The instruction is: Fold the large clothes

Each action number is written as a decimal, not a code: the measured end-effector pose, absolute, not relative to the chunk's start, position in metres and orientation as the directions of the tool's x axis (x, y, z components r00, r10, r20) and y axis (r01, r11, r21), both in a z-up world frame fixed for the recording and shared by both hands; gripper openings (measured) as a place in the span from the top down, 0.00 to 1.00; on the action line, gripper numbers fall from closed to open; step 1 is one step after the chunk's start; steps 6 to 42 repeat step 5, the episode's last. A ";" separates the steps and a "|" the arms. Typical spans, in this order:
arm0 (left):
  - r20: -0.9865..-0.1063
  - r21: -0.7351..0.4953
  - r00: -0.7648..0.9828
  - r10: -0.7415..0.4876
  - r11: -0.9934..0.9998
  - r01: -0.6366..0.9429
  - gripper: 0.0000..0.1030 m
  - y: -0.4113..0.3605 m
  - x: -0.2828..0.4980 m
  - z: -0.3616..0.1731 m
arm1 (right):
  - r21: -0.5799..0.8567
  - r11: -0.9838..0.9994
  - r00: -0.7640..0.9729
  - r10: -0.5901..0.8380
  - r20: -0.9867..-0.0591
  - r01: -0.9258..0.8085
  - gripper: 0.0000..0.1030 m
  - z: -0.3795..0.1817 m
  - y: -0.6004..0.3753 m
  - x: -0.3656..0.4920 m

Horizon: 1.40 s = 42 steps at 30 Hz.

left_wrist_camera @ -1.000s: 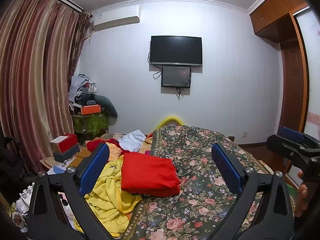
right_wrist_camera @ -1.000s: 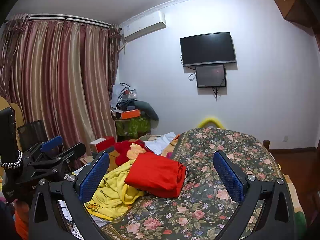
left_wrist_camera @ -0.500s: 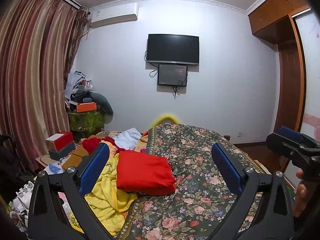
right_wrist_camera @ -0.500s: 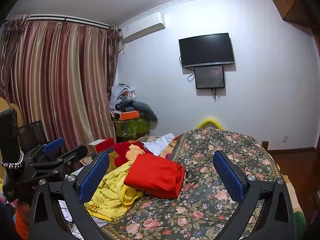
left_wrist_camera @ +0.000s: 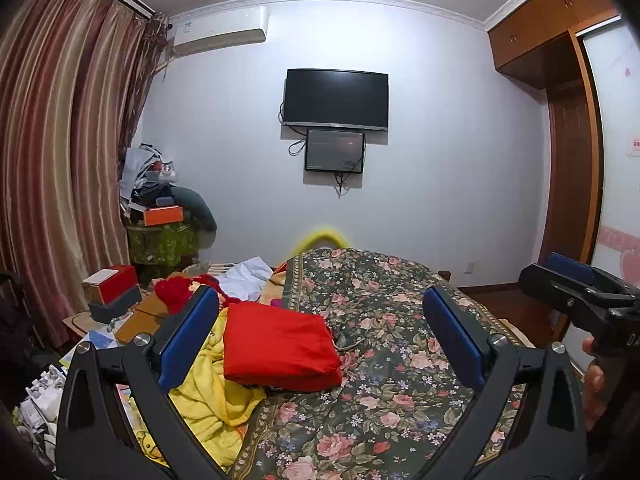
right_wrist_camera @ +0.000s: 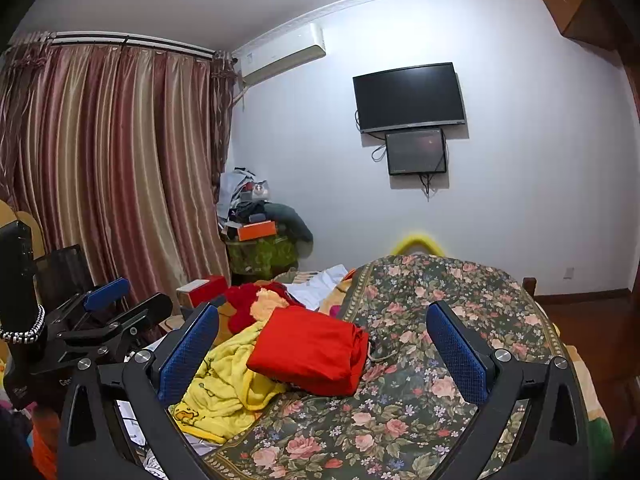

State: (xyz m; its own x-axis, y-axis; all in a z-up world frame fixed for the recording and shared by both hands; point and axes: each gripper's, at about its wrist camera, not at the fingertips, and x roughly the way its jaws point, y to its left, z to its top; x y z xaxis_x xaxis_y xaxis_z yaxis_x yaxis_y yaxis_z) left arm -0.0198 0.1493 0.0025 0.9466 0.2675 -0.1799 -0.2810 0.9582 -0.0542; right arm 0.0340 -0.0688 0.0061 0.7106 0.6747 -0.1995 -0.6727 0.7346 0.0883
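Note:
A folded red garment [left_wrist_camera: 280, 346] [right_wrist_camera: 310, 350] lies on the left part of a bed with a dark floral cover [left_wrist_camera: 400, 344] [right_wrist_camera: 440, 320]. Under and beside it sprawls a yellow garment [left_wrist_camera: 208, 392] [right_wrist_camera: 224, 384], unfolded. My left gripper [left_wrist_camera: 320, 342] stands open and empty, held above the near end of the bed, well short of the red garment. My right gripper [right_wrist_camera: 322, 350] is open too, with nothing between its blue pads. In each view the other gripper appears at the edge: the right one [left_wrist_camera: 580, 292], the left one [right_wrist_camera: 112, 312].
More clothes, red, white and orange, pile up behind the yellow garment [left_wrist_camera: 224, 280]. Boxes [left_wrist_camera: 112, 290] and clutter crowd the bed's left side by the curtain [left_wrist_camera: 48, 180]. A TV [left_wrist_camera: 336, 98] hangs on the far wall. A wooden wardrobe [left_wrist_camera: 568, 184] stands at the right.
Both grippers have drifted slightly, the left view shifting a little toward the right and up. Both stay open and empty. The clothes have not moved.

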 end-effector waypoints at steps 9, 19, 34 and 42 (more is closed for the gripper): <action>-0.185 -0.057 0.947 0.262 0.959 -0.277 0.00 0.151 -0.019 0.002 | 0.086 0.736 0.712 0.673 -0.200 -0.672 0.00 0.006 -0.068 0.034; -0.185 -0.057 0.947 0.262 0.959 -0.277 0.00 0.151 -0.019 0.002 | 0.086 0.736 0.712 0.673 -0.200 -0.672 0.00 0.006 -0.068 0.034; -0.185 -0.057 0.947 0.262 0.959 -0.277 0.00 0.151 -0.019 0.002 | 0.086 0.736 0.712 0.673 -0.200 -0.672 0.00 0.006 -0.068 0.034; -0.185 -0.057 0.947 0.262 0.959 -0.277 0.00 0.151 -0.019 0.002 | 0.086 0.736 0.712 0.673 -0.200 -0.672 0.00 0.006 -0.068 0.034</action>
